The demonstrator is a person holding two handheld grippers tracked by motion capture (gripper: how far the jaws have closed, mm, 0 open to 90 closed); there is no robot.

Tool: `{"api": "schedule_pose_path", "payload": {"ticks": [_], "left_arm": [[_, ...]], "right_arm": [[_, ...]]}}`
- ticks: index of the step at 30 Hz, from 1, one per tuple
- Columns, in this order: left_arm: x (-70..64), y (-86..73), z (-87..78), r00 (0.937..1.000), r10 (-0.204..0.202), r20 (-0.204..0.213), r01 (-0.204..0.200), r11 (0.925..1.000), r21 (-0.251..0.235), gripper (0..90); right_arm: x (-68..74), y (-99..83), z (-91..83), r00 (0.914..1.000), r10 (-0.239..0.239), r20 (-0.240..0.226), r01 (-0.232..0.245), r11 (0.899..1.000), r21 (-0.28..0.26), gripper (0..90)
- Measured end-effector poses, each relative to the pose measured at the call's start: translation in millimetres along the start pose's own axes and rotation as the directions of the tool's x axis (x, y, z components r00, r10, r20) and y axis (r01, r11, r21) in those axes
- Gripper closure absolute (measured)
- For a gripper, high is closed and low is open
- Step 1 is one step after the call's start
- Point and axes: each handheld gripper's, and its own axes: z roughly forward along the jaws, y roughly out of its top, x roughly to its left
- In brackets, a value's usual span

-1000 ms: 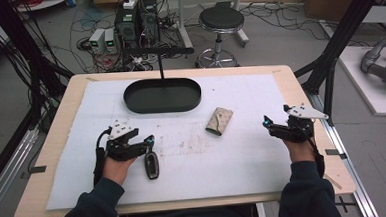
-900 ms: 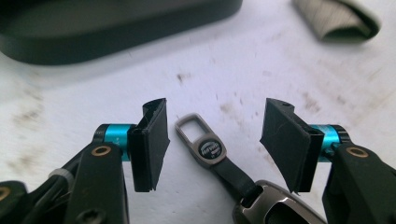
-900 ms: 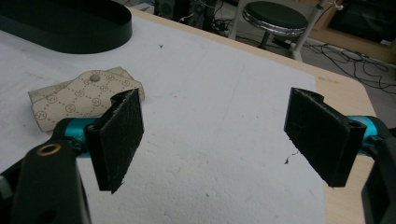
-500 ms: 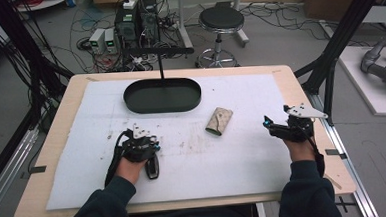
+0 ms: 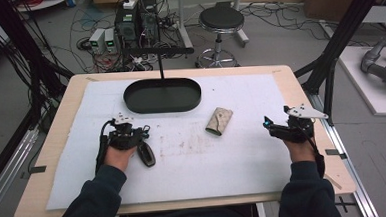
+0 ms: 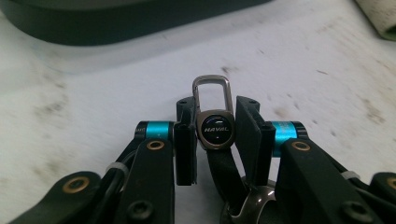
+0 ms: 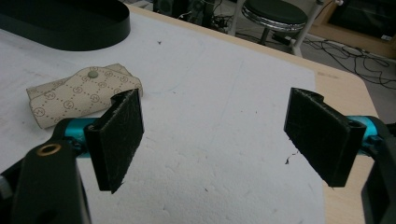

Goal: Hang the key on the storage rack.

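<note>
So my left gripper [image 5: 143,132] sits in the lower left of the high view, and it's got a car key fob [image 6: 214,130] between its jaws. In the left gripper view the fob sits dead centre of the frame: HAVAL badge facing up, metal loop [image 6: 212,91] poking out past the fingertips, black strap running back toward the bottom edge. Both pads are right up against the sides of the fob head, so I'd call that closed on it. From above, the fob's dark body [image 5: 146,154] lies flat on the white mat [image 5: 243,151], just right of my left hand [image 5: 119,153].

My right gripper [image 5: 268,126] is over at the right side of the high view, jaws spread wide with nothing between them. In the right gripper view there's just bare mat in the gap.

Containers: there's a black oval tray [image 5: 162,95] in the upper middle of the high view, and as far as I can see the inside is just dark, can't make out anything lying in it. Its wall [image 6: 116,28] runs across the top of the left gripper view, near the fob but not touching. A beige patterned key pouch [image 5: 219,121] lies on the mat just right of centre, below the tray's right end. In the right gripper view it's at upper left [image 7: 79,95], snap button up, flap shut, so no idea what's inside.
</note>
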Motion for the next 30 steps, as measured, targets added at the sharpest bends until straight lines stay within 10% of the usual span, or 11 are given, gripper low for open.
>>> {"api": "schedule_pose_path", "payload": {"ticks": [8,10,14,21,30], "left_arm": [[6.2,4.4,14.7,0.9984,-0.055,0.010,0.055,0.9985,0.003,71.4],[-1.5,5.3,9.8,0.9965,-0.080,-0.026,0.080,0.9967,0.012,47.7],[-15.5,-2.1,-2.1,0.9939,-0.048,-0.099,0.051,0.9982,0.031,32.6],[-33.2,-17.2,-3.0,0.9969,-0.011,-0.078,0.018,0.9963,0.084,33.1],[-5.1,-23.3,-19.0,0.9958,-0.016,-0.090,0.027,0.9925,0.120,36.0]], "right_arm": [[2.5,0.8,4.5,0.9998,-0.001,-0.017,0.001,1.000,0.010,20.3],[3.1,1.1,5.9,0.9998,-0.005,-0.021,0.005,1.000,0.013,20.3],[1.9,0.9,5.9,0.9998,-0.006,-0.021,0.006,1.000,0.009,20.3],[1.6,1.2,4.5,0.9998,-0.004,-0.018,0.005,1.000,0.005,20.3],[1.6,1.1,4.5,0.9998,-0.006,-0.018,0.006,1.000,0.004,20.4]]}}
